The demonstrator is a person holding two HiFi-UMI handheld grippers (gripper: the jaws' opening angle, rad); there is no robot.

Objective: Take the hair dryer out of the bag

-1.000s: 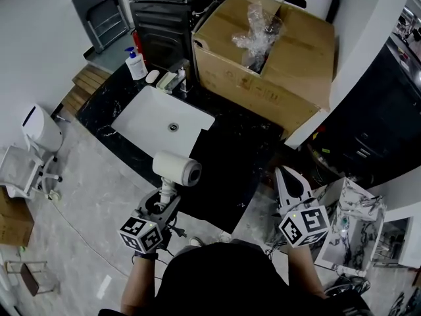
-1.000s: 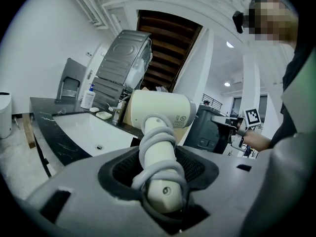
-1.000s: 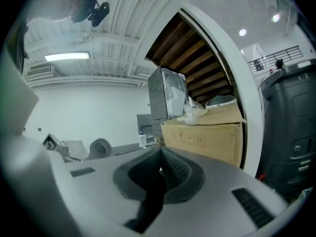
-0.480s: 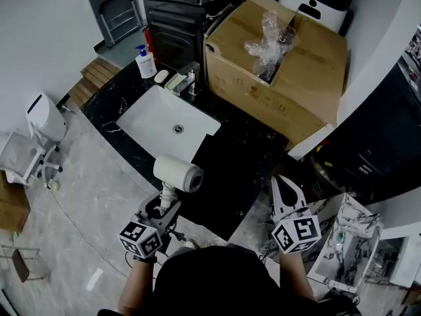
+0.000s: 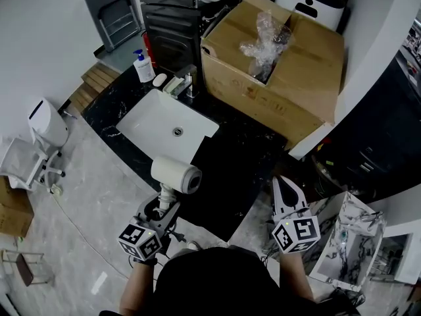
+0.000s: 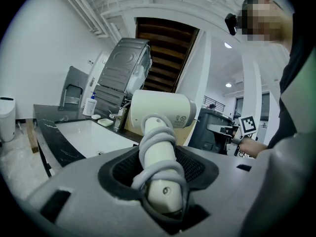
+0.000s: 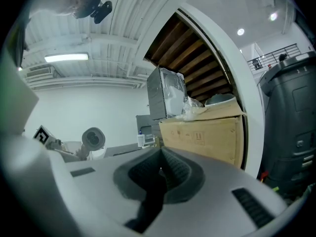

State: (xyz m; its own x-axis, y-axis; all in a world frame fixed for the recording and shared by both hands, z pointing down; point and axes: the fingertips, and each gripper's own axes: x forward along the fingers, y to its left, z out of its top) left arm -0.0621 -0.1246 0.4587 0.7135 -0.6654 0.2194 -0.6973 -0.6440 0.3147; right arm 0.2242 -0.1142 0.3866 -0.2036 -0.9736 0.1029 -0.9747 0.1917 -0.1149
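Observation:
A white hair dryer point(image 5: 176, 174) stands upright over the front edge of the black counter, its cord wound round the handle. My left gripper point(image 5: 163, 206) is shut on that handle from below. In the left gripper view the handle point(image 6: 159, 172) fills the gap between the jaws and the barrel point(image 6: 163, 110) points right. My right gripper point(image 5: 284, 184) hovers to the right of the counter, shut with nothing in it. The right gripper view shows its pads point(image 7: 159, 171) pressed together and the dryer point(image 7: 93, 138) far left. A flat black bag-like sheet point(image 5: 227, 170) lies on the counter beside the dryer.
A white sink point(image 5: 168, 124) with a tap point(image 5: 187, 81) and a soap bottle point(image 5: 142, 66) is set in the counter. A large open cardboard box point(image 5: 283, 71) with plastic wrap stands behind. A marbled box point(image 5: 352, 236) sits low right, a white bin point(image 5: 46, 120) left.
The head view has shifted slightly. Both grippers and the dryer keep their places.

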